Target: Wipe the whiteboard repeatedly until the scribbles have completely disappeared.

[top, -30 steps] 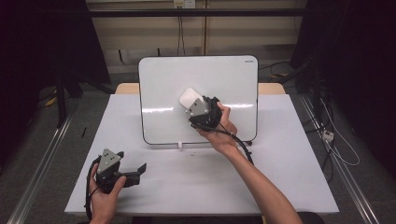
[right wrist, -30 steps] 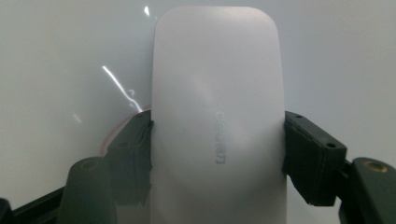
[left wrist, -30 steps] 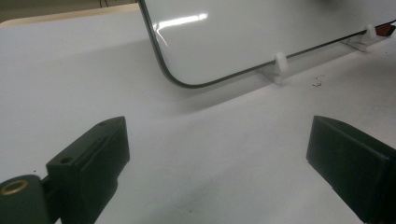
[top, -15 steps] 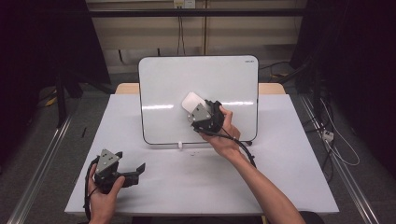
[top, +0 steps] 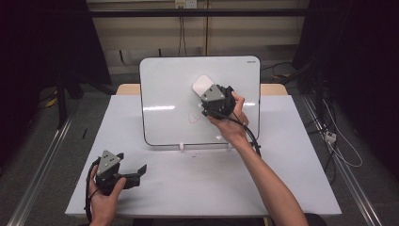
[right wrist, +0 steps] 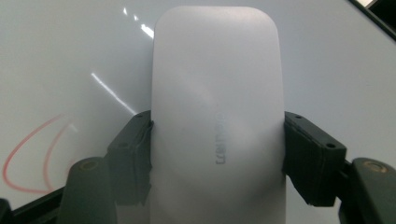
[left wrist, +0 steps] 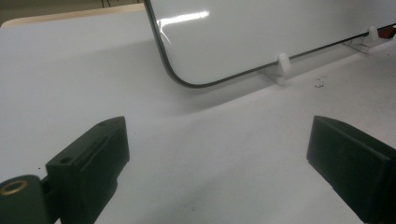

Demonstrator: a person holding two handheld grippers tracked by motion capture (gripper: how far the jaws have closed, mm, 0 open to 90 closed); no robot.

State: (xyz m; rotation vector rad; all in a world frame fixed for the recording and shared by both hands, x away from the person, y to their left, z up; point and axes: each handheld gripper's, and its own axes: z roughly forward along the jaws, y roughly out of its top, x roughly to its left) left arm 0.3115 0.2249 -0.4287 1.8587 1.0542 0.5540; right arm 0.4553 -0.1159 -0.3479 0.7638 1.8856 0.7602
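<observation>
A whiteboard [top: 169, 94] stands tilted on small white feet at the back of the table. A faint red pen mark [top: 193, 117] shows on it, also seen as red curves [right wrist: 32, 154] in the right gripper view. My right gripper [top: 207, 94] is shut on a white eraser [top: 203, 84], its black jaws pressing both long sides of the eraser [right wrist: 217, 121], which lies against the board above and right of the mark. My left gripper [top: 136, 172] rests on the table near the front left, open, with bare tabletop between its jaws [left wrist: 219, 154].
The white table [top: 282, 179] stretches right and in front of the board. The board's lower edge and a white foot [left wrist: 282, 67] lie ahead of the left gripper. Dark floor, rails and cables surround the table.
My right gripper has carried the eraser up and to the right across the board, uncovering the red mark below it. The left gripper has stayed where it was.
</observation>
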